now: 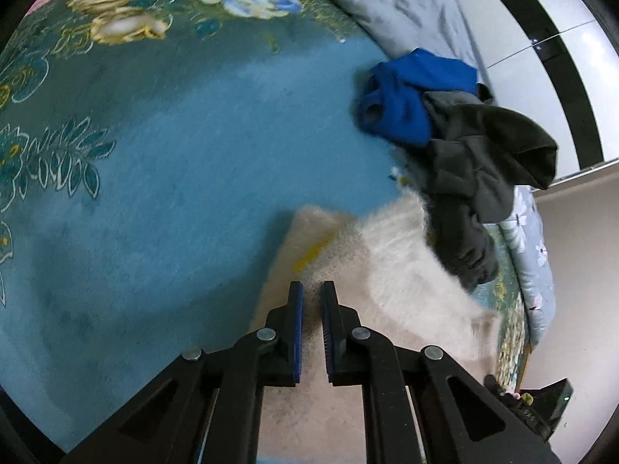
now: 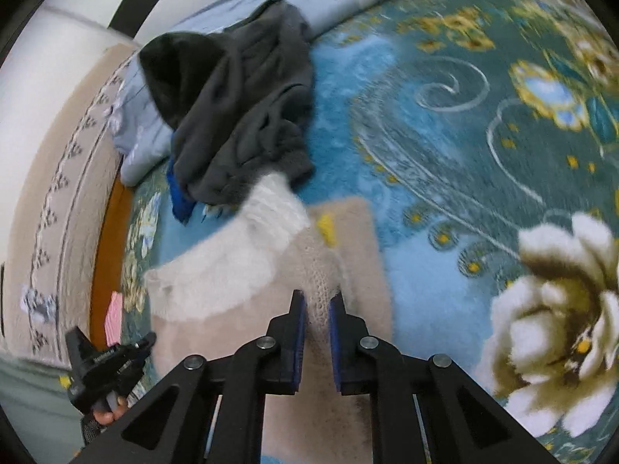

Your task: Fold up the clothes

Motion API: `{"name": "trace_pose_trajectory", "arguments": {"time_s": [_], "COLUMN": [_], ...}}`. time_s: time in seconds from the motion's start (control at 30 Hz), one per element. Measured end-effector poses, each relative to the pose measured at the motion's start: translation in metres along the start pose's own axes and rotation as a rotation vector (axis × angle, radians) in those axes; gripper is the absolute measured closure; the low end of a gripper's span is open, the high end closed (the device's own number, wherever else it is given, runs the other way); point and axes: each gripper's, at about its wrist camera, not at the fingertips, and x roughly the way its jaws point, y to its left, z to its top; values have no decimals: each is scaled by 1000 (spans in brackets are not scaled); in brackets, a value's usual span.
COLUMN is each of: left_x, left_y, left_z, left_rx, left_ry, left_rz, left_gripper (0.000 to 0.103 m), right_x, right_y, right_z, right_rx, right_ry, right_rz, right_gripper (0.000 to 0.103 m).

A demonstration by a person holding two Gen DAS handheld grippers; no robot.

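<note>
A fuzzy cream sweater [image 1: 390,270] lies flat on the blue floral blanket [image 1: 174,162], with a folded beige panel and a yellow tag near its top. My left gripper [image 1: 312,301] sits over the sweater's left part. Its jaws are nearly together, with knit fabric in the narrow gap. In the right wrist view, my right gripper [image 2: 318,309] pinches a raised ridge of the cream sweater [image 2: 216,270] between its blue pads. Both grippers point steeply down at the bed.
A dark grey garment [image 1: 476,162] [image 2: 240,116] and a bright blue one [image 1: 406,92] are heaped just beyond the sweater, overlapping its far sleeve. A pale grey duvet [image 1: 406,7] lies behind. The wooden bed edge [image 2: 104,251] and a pink item [image 2: 115,319] are at the left.
</note>
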Motion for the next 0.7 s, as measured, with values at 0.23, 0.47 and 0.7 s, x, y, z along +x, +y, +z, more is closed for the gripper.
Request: {"name": "trace_pose_trajectory", "arguments": {"time_s": [0.23, 0.47, 0.7], "left_x": [-3, 1, -34], "left_y": [9, 9, 19], "left_z": [3, 5, 6], "left_rx": [-40, -44, -102], "left_ry": [-11, 14, -142], "left_rz": [-44, -28, -45], "left_gripper": [95, 95, 93], "right_x": [-1, 8, -28], "right_y": [4, 1, 7], "right_z": [4, 6, 14], "right_rx": [-44, -22, -42], "right_ry": [1, 35, -80], "right_rz": [-10, -47, -200], "right_gripper": [91, 88, 86]}}
